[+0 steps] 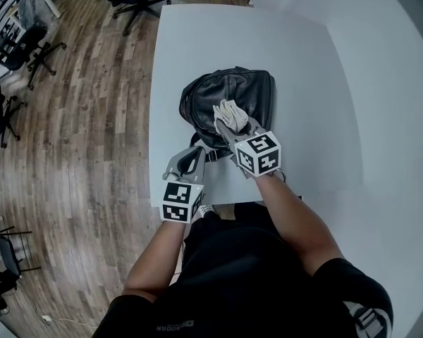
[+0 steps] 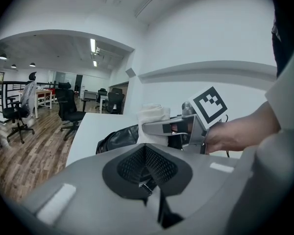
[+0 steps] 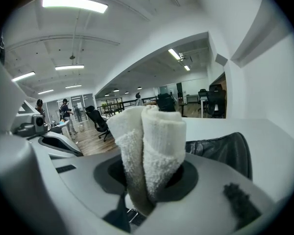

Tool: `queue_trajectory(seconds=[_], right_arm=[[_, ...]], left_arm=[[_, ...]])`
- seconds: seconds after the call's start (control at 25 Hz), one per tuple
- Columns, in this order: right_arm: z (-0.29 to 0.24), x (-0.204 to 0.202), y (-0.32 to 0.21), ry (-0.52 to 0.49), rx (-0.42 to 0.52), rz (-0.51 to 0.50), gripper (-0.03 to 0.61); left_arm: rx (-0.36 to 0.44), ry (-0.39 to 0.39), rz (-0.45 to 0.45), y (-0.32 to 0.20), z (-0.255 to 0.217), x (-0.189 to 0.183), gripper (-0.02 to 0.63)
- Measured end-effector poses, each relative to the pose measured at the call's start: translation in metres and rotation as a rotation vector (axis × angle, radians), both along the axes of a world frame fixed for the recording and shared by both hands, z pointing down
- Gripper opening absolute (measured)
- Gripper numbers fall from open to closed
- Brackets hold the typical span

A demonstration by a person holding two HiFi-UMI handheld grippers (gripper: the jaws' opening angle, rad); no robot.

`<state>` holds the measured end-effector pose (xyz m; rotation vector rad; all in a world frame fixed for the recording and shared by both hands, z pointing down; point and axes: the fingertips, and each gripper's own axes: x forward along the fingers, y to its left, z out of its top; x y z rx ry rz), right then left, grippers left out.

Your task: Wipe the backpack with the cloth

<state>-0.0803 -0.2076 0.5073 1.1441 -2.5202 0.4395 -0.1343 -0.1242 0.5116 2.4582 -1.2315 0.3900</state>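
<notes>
White table (image 1: pixel 197 41) bears the backpack (image 1: pixel 229 90) at twelve o'clock. Right gripper (image 1: pixel 230 127) clamps the cloth (image 1: pixel 229 111); left gripper (image 1: pixel 187 165) is closed, empty. Best press flat, stroking evenly.

**Glossy black leather, rough white towelling**

The backpack (image 1: pixel 233 90) is seen in black leather or leather-look material, creased and glossy, with light caught along its folds. The cloth (image 1: pixel 229 113) is shown as white terry, looped, rough and quite matt. The table (image 1: pixel 197 41) is finished smooth, white and matt. The floor (image 1: pixel 92 118) is laid in wood-grain planks with a soft sheen. The left gripper (image 1: pixel 190 157) and right gripper (image 1: pixel 233 127) are shelled in smooth, matt grey plastic, and dark ridged pads (image 2: pixel 134 165) are set inside the jaws. Flat black-and-white markers are printed on their cubes (image 1: pixel 259 153).
</notes>
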Motion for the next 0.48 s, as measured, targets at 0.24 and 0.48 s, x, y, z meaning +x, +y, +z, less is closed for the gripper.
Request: queue_trajectory(seconds=[0.24,0.48], right_arm=[[-0.012,0.032,0.001,0.003,0.024,0.054,0.107],[-0.029,0.063,-0.001,-0.004,0.059,0.125,0.108]], left_arm=[[0.000,0.028,0.019,0.000,-0.006,0.018,0.005],[0.007,0.035,0.054,0.001,-0.012,0.034,0.006]])
